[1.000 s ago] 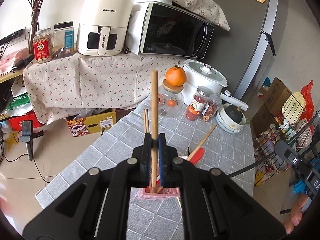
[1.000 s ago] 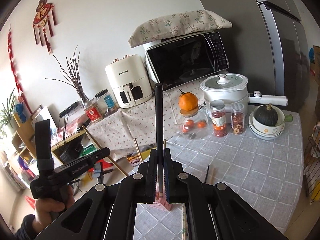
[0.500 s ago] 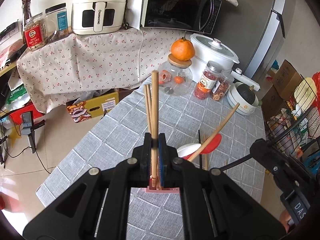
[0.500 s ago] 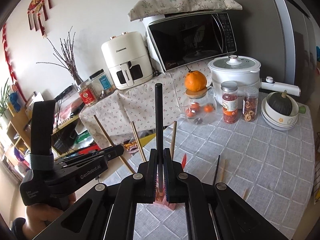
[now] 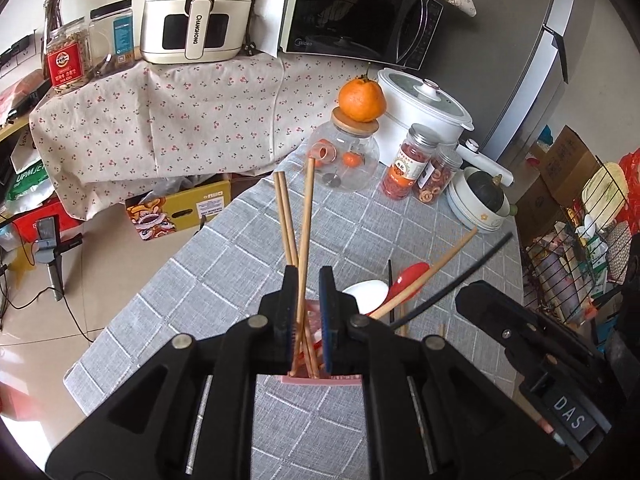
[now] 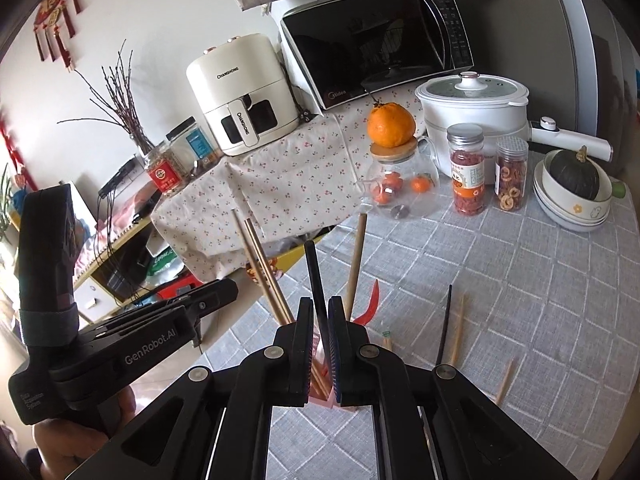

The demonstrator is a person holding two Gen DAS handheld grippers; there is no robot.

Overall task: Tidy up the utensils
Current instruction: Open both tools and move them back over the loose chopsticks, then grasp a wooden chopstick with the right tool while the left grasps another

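The left gripper point(image 5: 308, 312) hangs over the pink holder point(image 5: 320, 379) on the grey table point(image 5: 224, 264). Its jaws stand a little apart, with a wooden chopstick point(image 5: 306, 220) passing up between them; it runs close along the left pad, so whether the pad touches it cannot be told, but it looks let go. That stick stands nearly upright, foot in the holder, top tipped slightly to the right and away. Two more wooden sticks point(image 5: 285, 216) lean left and cross it just at the pads.

The right gripper point(image 6: 320, 332) also sits above the holder point(image 6: 320, 398), from the right side. A black chopstick point(image 6: 314, 276) rises between its jaws, long axis almost vertical, top leaning a little left. The gap looks narrow, yet whether the pads pinch the stick cannot be told. The holder lies straight below and just ahead of the fingertips, so the coming move looks to be a short drop along the stick's own axis, then a release.

Well right of the holder, loose sticks lie flat on the cloth: a black one point(image 6: 444, 328) beside a wooden one point(image 6: 458, 330), both pointing near to far, and another wooden one point(image 6: 505, 380) nearer. The right gripper is the closer of the two to these.
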